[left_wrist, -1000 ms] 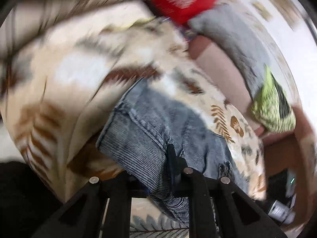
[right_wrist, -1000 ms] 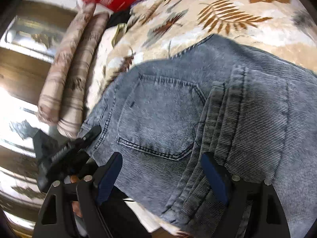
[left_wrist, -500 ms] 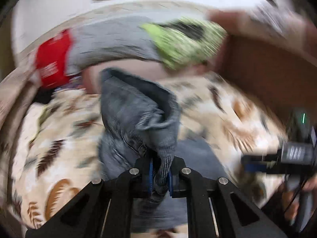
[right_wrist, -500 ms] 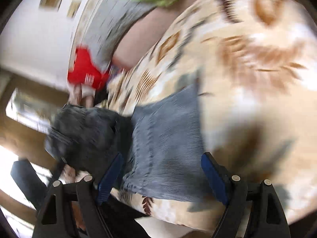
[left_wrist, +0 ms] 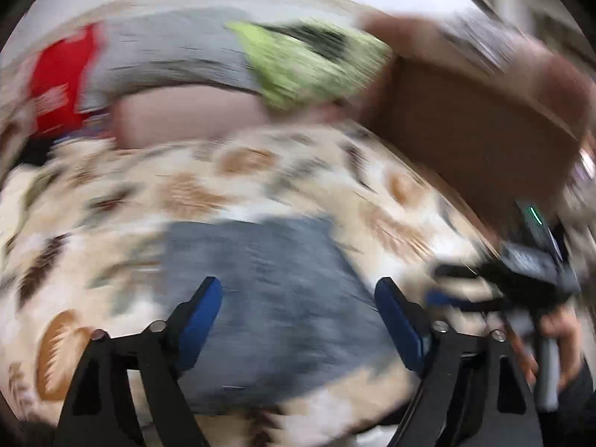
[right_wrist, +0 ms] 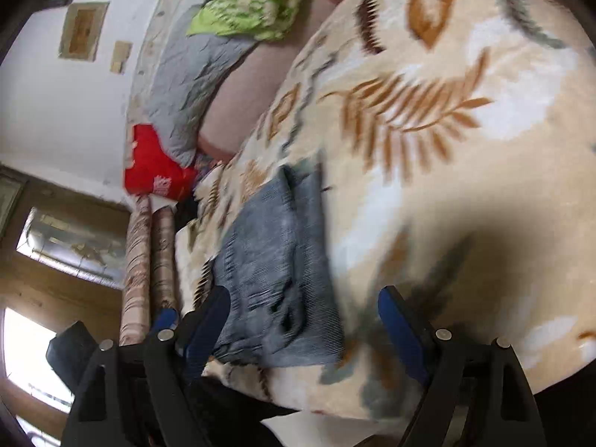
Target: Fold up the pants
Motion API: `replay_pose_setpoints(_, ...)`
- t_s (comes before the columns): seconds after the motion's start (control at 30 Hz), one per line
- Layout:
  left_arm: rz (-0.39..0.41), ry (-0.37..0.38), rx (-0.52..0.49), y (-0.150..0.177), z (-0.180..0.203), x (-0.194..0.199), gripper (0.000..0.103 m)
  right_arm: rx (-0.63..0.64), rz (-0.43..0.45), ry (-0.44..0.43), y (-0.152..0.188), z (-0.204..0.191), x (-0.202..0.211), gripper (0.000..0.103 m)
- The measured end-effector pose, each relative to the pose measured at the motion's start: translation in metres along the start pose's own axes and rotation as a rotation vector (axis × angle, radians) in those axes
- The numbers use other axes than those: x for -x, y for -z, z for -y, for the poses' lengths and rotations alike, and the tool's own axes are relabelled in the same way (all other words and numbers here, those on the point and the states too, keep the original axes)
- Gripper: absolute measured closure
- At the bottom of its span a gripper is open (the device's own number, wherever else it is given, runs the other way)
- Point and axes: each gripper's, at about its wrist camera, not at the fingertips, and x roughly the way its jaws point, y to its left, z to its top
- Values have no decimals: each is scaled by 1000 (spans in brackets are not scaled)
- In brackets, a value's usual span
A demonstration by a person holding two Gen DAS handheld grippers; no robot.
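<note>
My left gripper (left_wrist: 298, 305) is opening, its blue-padded jaws wide over the folded grey-blue denim pants (left_wrist: 268, 298), gripping nothing. The pants lie flat on the cream leaf-patterned plush blanket (right_wrist: 428, 119). My right gripper (right_wrist: 301, 316) stands spread and empty just beside them.

Bare leaf-print blanket (right_wrist: 465, 193) lies open right of the folded pants (right_wrist: 275, 260); pillows (right_wrist: 253, 0) crowd its far edge.

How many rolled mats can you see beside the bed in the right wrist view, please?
2: one roll on the outside and a second roll right beside it, against the blanket, just below the red bag. Their lower ends are hidden behind the right gripper.
</note>
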Motion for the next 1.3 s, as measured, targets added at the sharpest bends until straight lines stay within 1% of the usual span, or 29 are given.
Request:
replay_pose_setpoints(0.03,-3,-66,47,1,-21,-1,17,-4,-19,-20,3,-2,-4,19)
replay_pose_setpoints(0.07,-22,-108,71,3,-31,-6,17,-14,-46,-44,8,-6,-12,19)
replay_pose_setpoints(0.1,-58,-161,103,7,-47,-15,17,-27,-74,-61,14,-8,-18,19)
replay_pose_setpoints(0.13,-95,-193,128,13,-61,-24,17,-37,-95,-65,19,-10,-24,19)
replay_pose_setpoints(0.23,-159,-191,150,30,-73,-44,17,-53,-118,-40,26,-21,-42,19)
replay_pose_setpoints(0.3,-161,-188,145,41,-73,-52,17,-53,-113,-22,26,-28,-50,19)
replay_pose_setpoints(0.37,-157,-182,153,48,-76,-48,17,-76,-120,30,24,-28,-61,20)
replay_pose_setpoints(0.4,-157,-174,164,50,-81,-49,17,-104,-132,56,23,-24,-69,24)
replay_pose_setpoints(0.43,-156,-164,173,50,-81,-50,16,-116,-143,67,23,-22,-74,40)
replay_pose_setpoints(0.47,-156,-155,180,50,-81,-55,15,-119,-156,79,23,-22,-77,50)
replay_pose_setpoints(0.5,-158,-148,188,52,-83,-53,14,-118,-163,93,23,-22,-81,70)
replay_pose_setpoints(0.53,-158,-143,192,53,-83,-62,14,-107,-164,111,24,-24,-84,88)
replay_pose_setpoints(0.6,-160,-136,198,53,-86,-63,14,-54,-140,156,26,-34,-82,92)
replay_pose_setpoints(0.67,-160,-134,199,49,-86,-60,14,18,-101,178,30,-54,-71,93)
replay_pose_setpoints(0.7,-146,-134,203,46,-86,-54,14,58,-75,187,33,-65,-62,93)
replay_pose_setpoints(0.77,-89,-129,215,37,-85,-40,14,119,-26,223,37,-77,-47,94)
replay_pose_setpoints(0.83,-59,-134,211,31,-81,-35,14,139,-18,270,41,-71,-43,94)
replay_pose_setpoints(0.87,-70,-157,187,30,-77,-41,13,114,-33,294,42,-55,-48,94)
replay_pose_setpoints(0.9,-117,-186,143,33,-72,-53,13,87,-50,305,43,-42,-55,93)
replay_pose_setpoints(0.93,-185,-215,92,39,-67,-67,13,37,-81,295,45,-23,-62,91)
replay_pose_setpoints(0.97,-212,-243,61,46,-64,-77,13,2,-78,259,45,-14,-59,91)
replay_pose_setpoints(1.0,-182,-245,67,50,-65,-76,12,-31,-58,222,46,-11,-52,87)
replay_pose_setpoints(1.03,-167,-238,83,51,-67,-74,12,-42,-43,201,45,-13,-44,76)
replay_pose_setpoints(1.07,-178,-229,100,51,-69,-75,12,-40,-20,192,44,-18,-35,67)
replay_pose_setpoints(1.1,-185,-217,113,50,-72,-75,11,-41,2,174,43,-23,-26,44)
replay_pose_setpoints(1.13,-186,-210,118,51,-74,-76,10,-56,21,122,41,-29,-17,27)
replay_pose_setpoints(1.17,-183,-205,126,52,-76,-76,9,-70,27,83,40,-32,-14,24)
replay_pose_setpoints(1.23,-179,-193,148,54,-79,-76,9,-96,10,4,37,-40,-17,24)
replay_pose_setpoints(1.3,-179,-184,154,55,-80,-76,9,-121,-23,-11,37,-45,-33,24)
